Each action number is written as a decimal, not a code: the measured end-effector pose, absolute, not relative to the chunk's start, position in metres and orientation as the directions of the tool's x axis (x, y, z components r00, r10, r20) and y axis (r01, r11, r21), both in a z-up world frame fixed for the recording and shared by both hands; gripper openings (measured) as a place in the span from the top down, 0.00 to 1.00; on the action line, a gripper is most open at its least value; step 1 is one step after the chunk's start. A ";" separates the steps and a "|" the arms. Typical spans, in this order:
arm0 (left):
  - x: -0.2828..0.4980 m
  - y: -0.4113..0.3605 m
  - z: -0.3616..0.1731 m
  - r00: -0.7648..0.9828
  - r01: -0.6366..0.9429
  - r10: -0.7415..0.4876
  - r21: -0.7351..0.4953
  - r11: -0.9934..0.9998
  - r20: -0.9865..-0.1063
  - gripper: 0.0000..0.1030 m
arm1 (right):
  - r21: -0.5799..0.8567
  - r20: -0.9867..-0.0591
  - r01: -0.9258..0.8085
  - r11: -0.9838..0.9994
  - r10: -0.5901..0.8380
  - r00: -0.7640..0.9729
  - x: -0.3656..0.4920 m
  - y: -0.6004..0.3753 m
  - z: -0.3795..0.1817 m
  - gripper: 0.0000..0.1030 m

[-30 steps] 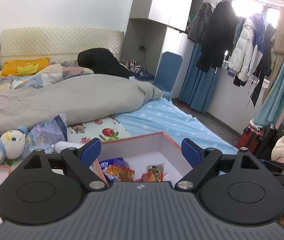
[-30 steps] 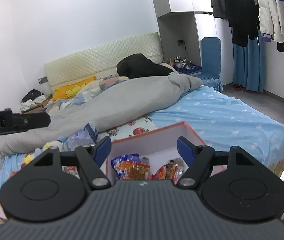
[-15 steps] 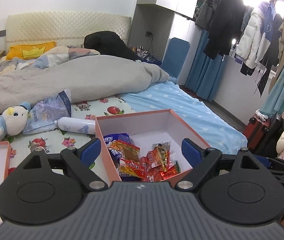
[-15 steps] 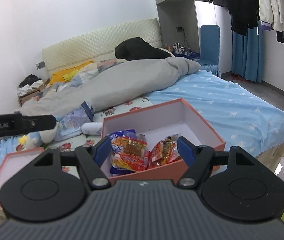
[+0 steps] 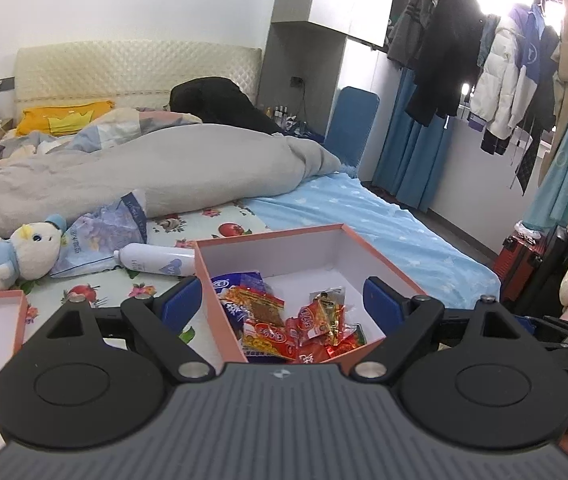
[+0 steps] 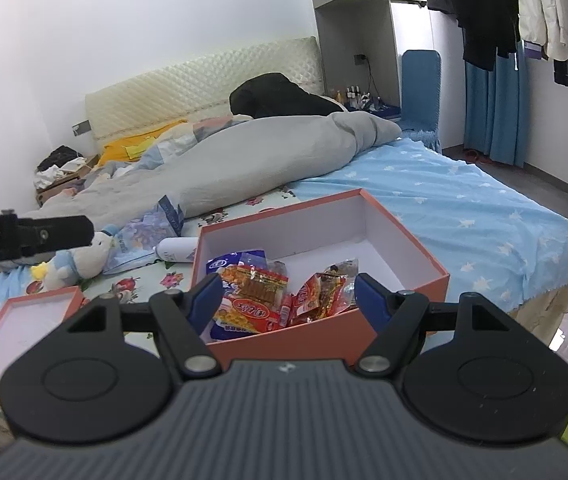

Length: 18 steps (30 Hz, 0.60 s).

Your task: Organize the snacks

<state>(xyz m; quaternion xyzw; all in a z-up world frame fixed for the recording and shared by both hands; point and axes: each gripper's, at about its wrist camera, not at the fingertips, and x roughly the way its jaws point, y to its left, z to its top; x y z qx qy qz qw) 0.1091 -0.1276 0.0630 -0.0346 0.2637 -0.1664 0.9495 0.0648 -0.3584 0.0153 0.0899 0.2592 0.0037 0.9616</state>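
An open orange box [image 5: 380,254] with a white inside sits on the bed near its front edge. It holds a heap of snack packets [image 5: 284,320], red, orange and blue. It also shows in the right wrist view [image 6: 412,240] with the snack packets [image 6: 279,300] in its near left part. My left gripper [image 5: 281,300] is open and empty, above the box's near side. My right gripper [image 6: 288,294] is open and empty, just in front of the box. The left gripper's body [image 6: 27,234] shows at the left of the right wrist view.
The box's orange lid [image 6: 23,320] lies upside down at the left. A white bottle [image 5: 155,262], a plush toy [image 5: 31,250] and a bluish bag [image 5: 103,232] lie behind the box. A grey duvet [image 5: 143,172] covers the bed's far half. Clothes hang at the right.
Both grippers have risen and tipped downward, so the box's inside and the snacks show more fully. Both stay open and empty.
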 end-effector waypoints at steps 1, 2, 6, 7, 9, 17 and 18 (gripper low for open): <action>0.108 -0.126 0.061 0.806 0.293 -0.328 -0.150 0.944 -0.492 0.12 | 0.179 -0.498 0.036 0.983 0.059 0.865 0.064 -0.357 0.015 0.28; 0.107 -0.124 0.061 0.808 0.286 -0.319 -0.143 0.947 -0.496 0.12 | 0.183 -0.498 0.029 0.983 0.067 0.864 0.062 -0.356 0.015 0.28; 0.104 -0.117 0.059 0.805 0.275 -0.313 -0.150 0.950 -0.505 0.12 | 0.184 -0.503 0.023 0.983 0.074 0.861 0.060 -0.352 0.015 0.28; 0.103 -0.117 0.059 0.806 0.274 -0.308 -0.144 0.951 -0.505 0.12 | 0.183 -0.503 0.023 0.983 0.074 0.861 0.060 -0.351 0.015 0.28; 0.102 -0.116 0.059 0.809 0.273 -0.304 -0.137 0.952 -0.504 0.12 | 0.182 -0.500 0.019 0.983 0.076 0.862 0.061 -0.350 0.016 0.28; 0.100 -0.114 0.061 0.812 0.270 -0.306 -0.144 0.952 -0.497 0.08 | 0.183 -0.488 0.025 0.983 0.069 0.870 0.062 -0.354 0.019 0.28; 0.099 -0.114 0.061 0.816 0.264 -0.300 -0.144 0.954 -0.494 0.07 | 0.181 -0.487 0.027 0.983 0.066 0.871 0.062 -0.355 0.019 0.28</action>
